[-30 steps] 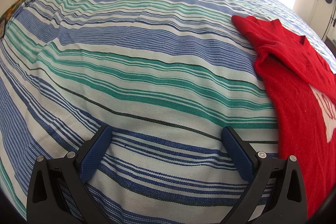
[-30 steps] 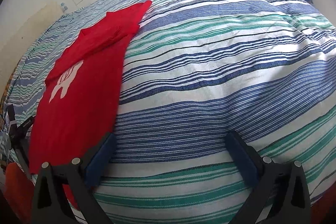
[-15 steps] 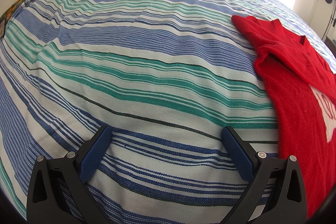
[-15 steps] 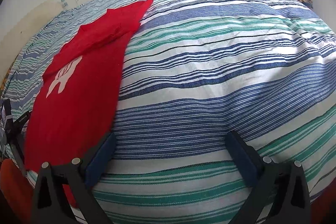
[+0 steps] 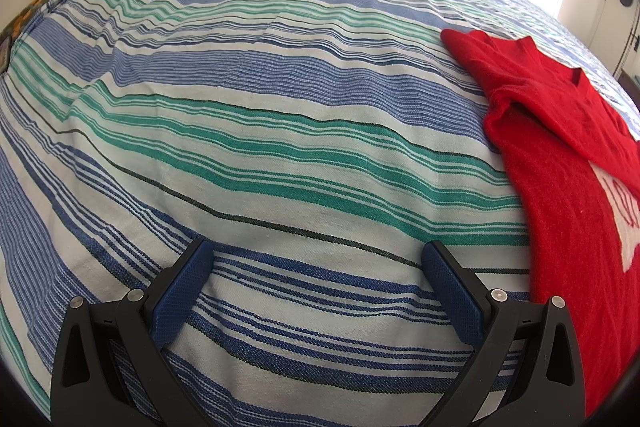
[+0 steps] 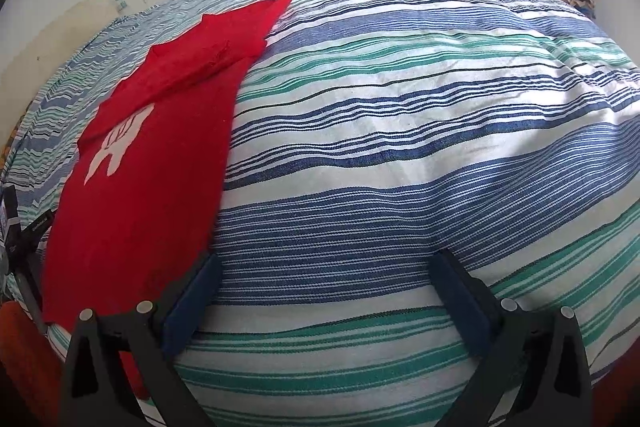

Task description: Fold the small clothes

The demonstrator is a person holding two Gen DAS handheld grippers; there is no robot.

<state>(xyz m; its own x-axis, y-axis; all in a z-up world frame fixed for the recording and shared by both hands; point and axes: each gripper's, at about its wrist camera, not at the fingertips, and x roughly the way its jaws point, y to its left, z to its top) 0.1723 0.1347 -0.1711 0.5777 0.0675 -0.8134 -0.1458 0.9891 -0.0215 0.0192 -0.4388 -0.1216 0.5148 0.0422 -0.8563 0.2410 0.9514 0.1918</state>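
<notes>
— Both grippers gaped with nothing between their fingers, didn't they?
— Yes. The left gripper [image 5: 316, 259] had the red top [image 5: 568, 163] to its right; the right gripper [image 6: 326, 269] had it just left, flat on the striped bedspread [image 6: 400, 131].

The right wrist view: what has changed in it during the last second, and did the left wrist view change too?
The right gripper has shifted a little: the red shirt now shows slightly further right and lower in its view. It took hold of nothing; both grippers stay open and empty. The left gripper did not move, and the shirt lies flat on the striped bedspread as before.
</notes>
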